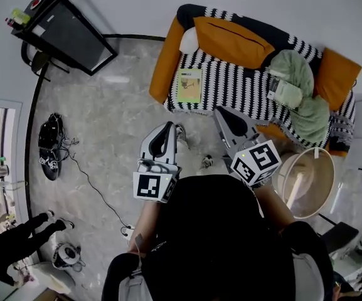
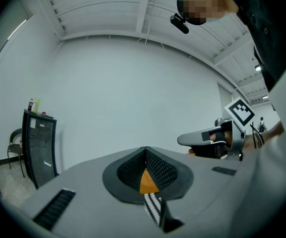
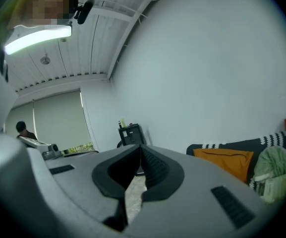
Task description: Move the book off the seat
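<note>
Book: lies flat, cover up, on the striped seat at the left end of the sofa, just beside the orange armrest. Nothing touches it and nothing lies on it. It is not yet moved.

Left tongs: pressed together and holding nothing. Their own view shows the tips meeting, with a sliver of orange and stripes in the gap behind them. They point toward the sofa front, short of the seat edge and well apart from the book.

Right tongs: also pressed together and empty, held alongside the left pair and nearer the middle of the seat. Judgement: both are carried closed while the person walks up, and whichever takes the book will have to spread first.

Rest of the seat: an orange cushion leans on the backrest, and a green blanket is heaped at the right end, well apart from the book. The book's corner is therefore easy to reach.

Containers: a round tub stands on the floor by the sofa's right end. Something pale lies inside it, but I cannot tell what. A black cabinet against the far wall carries small bottles on top.
</note>
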Demonstrator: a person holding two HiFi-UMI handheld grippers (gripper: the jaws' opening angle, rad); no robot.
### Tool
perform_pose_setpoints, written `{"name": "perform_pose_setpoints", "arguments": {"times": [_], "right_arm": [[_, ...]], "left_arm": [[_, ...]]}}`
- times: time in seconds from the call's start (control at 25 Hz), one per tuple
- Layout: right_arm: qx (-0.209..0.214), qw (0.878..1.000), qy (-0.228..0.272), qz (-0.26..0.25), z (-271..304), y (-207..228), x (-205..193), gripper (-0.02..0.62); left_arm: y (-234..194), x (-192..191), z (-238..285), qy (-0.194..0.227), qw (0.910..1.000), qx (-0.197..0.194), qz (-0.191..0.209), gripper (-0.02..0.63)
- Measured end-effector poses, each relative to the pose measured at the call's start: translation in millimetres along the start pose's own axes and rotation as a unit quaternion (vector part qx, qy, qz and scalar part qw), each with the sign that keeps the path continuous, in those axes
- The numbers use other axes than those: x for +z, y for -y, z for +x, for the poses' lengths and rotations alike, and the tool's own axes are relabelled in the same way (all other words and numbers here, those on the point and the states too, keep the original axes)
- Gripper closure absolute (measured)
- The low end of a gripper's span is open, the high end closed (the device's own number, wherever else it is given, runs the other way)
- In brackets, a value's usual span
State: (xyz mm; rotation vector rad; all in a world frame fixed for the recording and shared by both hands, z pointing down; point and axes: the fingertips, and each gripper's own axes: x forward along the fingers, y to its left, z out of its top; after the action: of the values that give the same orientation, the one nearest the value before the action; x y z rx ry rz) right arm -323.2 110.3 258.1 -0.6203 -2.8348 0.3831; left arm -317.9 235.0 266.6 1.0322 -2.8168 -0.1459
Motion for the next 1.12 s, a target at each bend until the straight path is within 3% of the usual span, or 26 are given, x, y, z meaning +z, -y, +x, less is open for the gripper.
{"name": "perform_pose_setpoints", "arguments": {"times": [0.64,0.92,1.12], "right_arm": [[-0.055,0.998,-0.037,0.003,136,61,27,0.58],[-0.054,0.997,-0.045,-0.02,195,77,38,0.58],[-0.08,0.996,-0.031,0.006,223,98,37,0.58]], "left_arm": [[-115,22,136,-0.004,0.9977,-0.067,0.006,0.595],[-150,8,175,-0.031,0.996,-0.083,-0.012,0.595],[-163,1,205,-0.037,0.993,-0.111,-0.015,0.595]]}}
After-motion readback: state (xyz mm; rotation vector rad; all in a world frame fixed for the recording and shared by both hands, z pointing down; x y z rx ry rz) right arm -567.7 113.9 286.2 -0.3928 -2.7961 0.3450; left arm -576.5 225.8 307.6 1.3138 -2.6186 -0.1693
